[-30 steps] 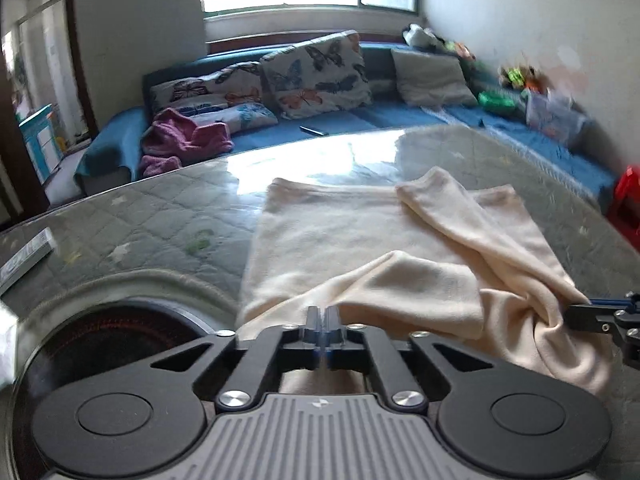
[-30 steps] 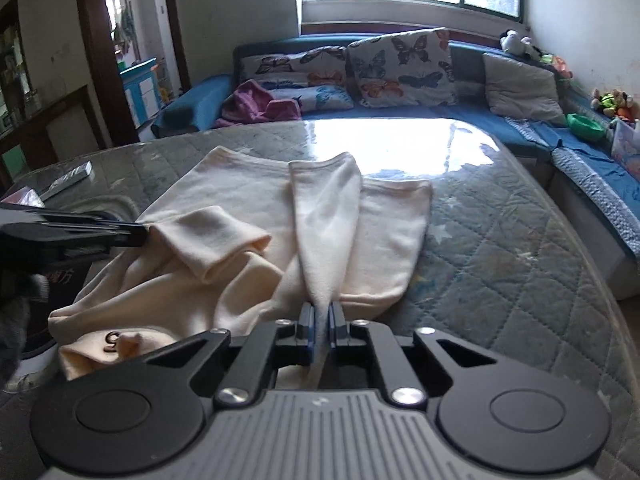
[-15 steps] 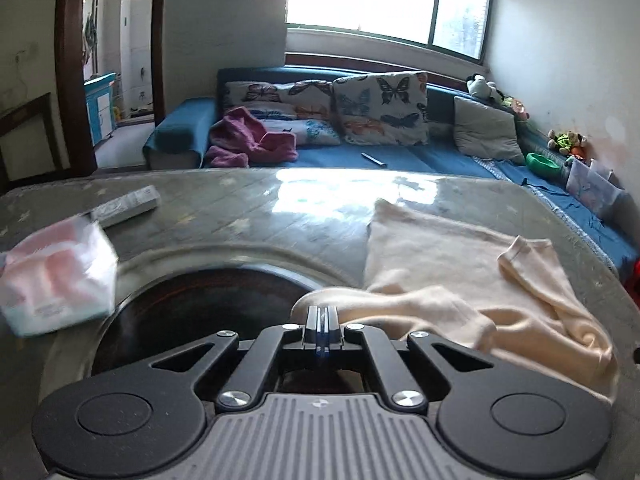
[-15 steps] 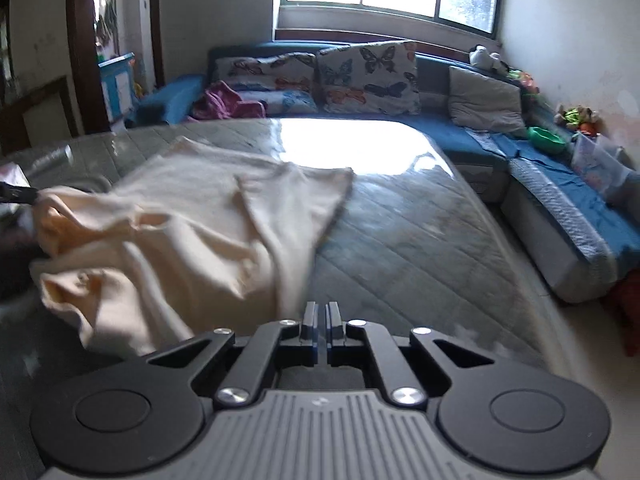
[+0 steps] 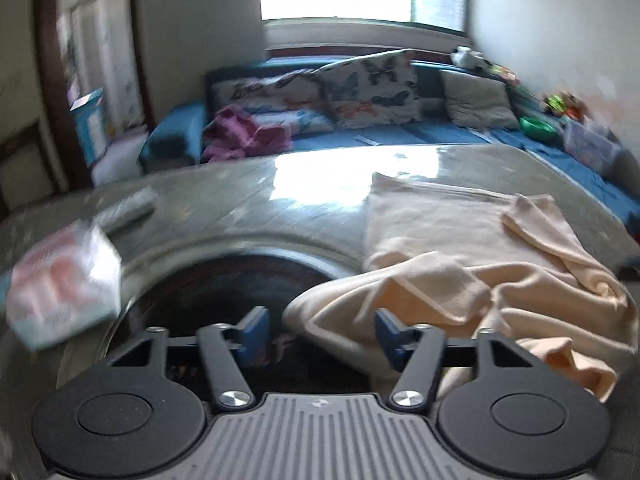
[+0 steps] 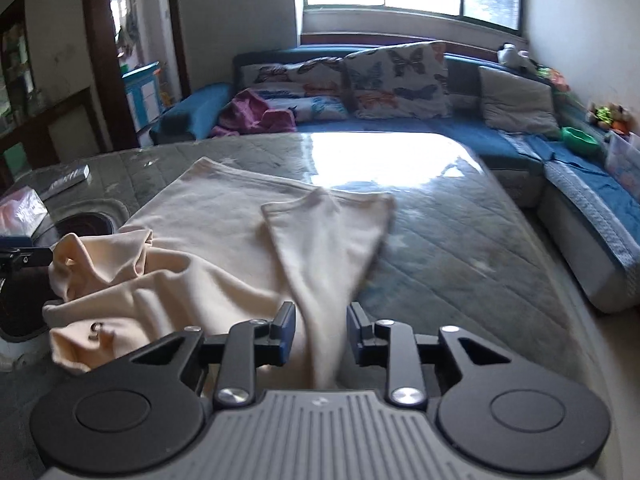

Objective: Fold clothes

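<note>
cream garment (image 6: pixel 224 248) on quilted table (image 6: pixel 460 240)

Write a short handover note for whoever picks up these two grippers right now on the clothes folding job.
Left gripper: jaws have just been opening, now open; a bunched edge of the cream garment lies between them, unpressed.
Right gripper: jaws have just been opening, now open; a sleeve hangs between them, loose.
Garment lies on the quilted table, far part flat, near part crumpled.
Done: both grips let go.
Left: smooth the near part, fold the sleeves and body.
</note>
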The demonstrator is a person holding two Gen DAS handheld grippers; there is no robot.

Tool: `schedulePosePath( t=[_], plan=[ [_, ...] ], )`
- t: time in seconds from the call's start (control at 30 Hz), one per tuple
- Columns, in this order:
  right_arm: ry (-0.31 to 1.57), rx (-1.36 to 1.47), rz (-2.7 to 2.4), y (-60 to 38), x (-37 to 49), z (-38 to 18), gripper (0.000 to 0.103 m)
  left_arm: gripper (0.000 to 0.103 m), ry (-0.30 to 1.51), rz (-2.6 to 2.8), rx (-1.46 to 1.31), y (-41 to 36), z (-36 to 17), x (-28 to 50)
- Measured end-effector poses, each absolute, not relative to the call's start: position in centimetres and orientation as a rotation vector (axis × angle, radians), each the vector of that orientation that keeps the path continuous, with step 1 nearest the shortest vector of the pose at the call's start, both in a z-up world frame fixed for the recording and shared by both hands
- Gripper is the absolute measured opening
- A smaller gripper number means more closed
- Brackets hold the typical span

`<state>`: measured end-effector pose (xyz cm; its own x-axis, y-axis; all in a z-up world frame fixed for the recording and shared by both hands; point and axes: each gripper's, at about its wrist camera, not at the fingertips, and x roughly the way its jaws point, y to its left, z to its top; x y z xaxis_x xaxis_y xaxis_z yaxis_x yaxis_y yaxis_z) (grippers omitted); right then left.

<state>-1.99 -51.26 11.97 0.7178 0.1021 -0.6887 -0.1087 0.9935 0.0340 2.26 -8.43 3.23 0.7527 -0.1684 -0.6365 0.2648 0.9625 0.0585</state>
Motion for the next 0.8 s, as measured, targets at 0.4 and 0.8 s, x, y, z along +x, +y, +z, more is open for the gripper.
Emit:
schedulePosePath(
  t=[0.4, 0.8],
  plan=[
    [0.796, -0.027, 0.056, -51.9, 0.0, 10.2, 0.008, 0.013, 0.761, -0.238, 0.157, -9.5, 0.6, 5.8],
    [0.745, 0.129, -0.105, -57.8, -7.4, 10.5, 0.008, 0.005, 0.754, -0.149, -0.176, -0.5, 2.6, 0.1]
  ],
)
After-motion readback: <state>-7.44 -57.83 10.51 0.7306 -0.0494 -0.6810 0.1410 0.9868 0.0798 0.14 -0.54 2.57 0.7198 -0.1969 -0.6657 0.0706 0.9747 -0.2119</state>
